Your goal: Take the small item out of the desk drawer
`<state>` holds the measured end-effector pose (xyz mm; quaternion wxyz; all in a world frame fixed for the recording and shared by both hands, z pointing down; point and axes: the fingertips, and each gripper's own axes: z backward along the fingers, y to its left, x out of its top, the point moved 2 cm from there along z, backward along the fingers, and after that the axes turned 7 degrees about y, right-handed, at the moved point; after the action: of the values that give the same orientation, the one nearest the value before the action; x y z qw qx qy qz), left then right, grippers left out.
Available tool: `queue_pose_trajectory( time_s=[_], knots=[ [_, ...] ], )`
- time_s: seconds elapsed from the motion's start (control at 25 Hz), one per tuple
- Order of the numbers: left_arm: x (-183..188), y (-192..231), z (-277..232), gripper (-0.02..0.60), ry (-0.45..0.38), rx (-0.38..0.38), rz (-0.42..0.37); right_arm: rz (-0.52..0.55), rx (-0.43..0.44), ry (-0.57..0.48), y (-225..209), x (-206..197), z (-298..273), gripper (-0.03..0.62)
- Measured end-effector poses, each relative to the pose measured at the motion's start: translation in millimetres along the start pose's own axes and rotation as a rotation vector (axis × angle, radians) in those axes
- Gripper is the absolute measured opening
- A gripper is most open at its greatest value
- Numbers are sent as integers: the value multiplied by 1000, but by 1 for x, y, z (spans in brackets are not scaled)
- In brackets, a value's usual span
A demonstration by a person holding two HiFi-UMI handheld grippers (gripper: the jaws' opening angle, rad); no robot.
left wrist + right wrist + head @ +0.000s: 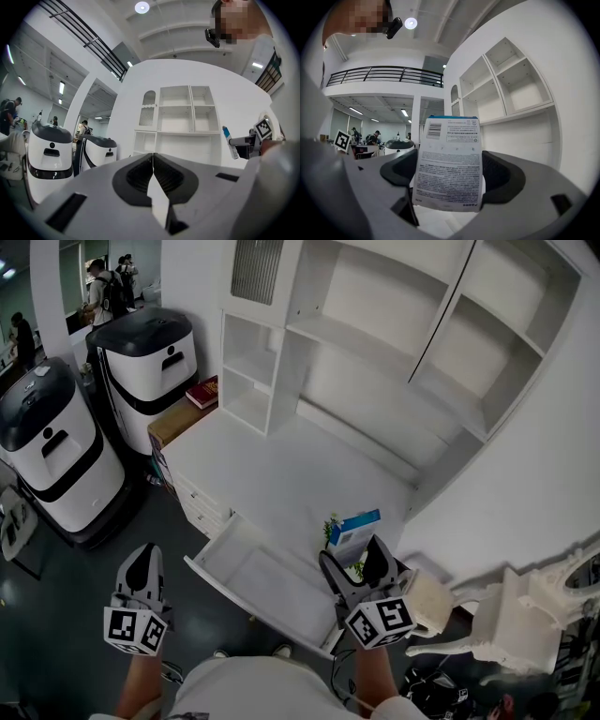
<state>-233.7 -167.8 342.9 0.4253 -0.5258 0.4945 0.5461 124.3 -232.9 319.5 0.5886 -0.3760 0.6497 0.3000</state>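
Note:
My right gripper (354, 561) is shut on a small blue-and-white box (354, 532), held upright over the right end of the open white desk drawer (253, 573). In the right gripper view the box (450, 161) fills the gap between the jaws, its printed back and barcode facing the camera. My left gripper (142, 563) hangs to the left of the drawer, over the dark floor, shut with nothing in it. The left gripper view has its jaws (153, 161) pressed together, and the box (228, 140) is seen far right.
The white desk (281, 474) carries an empty shelf unit (375, 334) against the wall. Two white-and-black machines (52, 451) (150, 362) stand left of the desk. A red book (202, 392) lies on a low cabinet. A white chair (506, 615) stands at the right.

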Motion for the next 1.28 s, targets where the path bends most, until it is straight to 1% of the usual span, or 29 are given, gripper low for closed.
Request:
queue_pose_trajectory(
  time_s=[0.2,0.48,0.88,1.28],
  knots=[
    [0,6,1,17,1,-5,-6,3,-30,-3,1,0,11,445],
    [0,5,-4,17,16,-9,-3,-9,-41,9,0,-8,14,445],
    [-6,1,-4,17,32,-27,2,-27,-41,13,3,-14,9,445],
    [-8,4,-7,17,38,-29,-1,-25,-43,-14,7,-12,2,445]
  ],
)
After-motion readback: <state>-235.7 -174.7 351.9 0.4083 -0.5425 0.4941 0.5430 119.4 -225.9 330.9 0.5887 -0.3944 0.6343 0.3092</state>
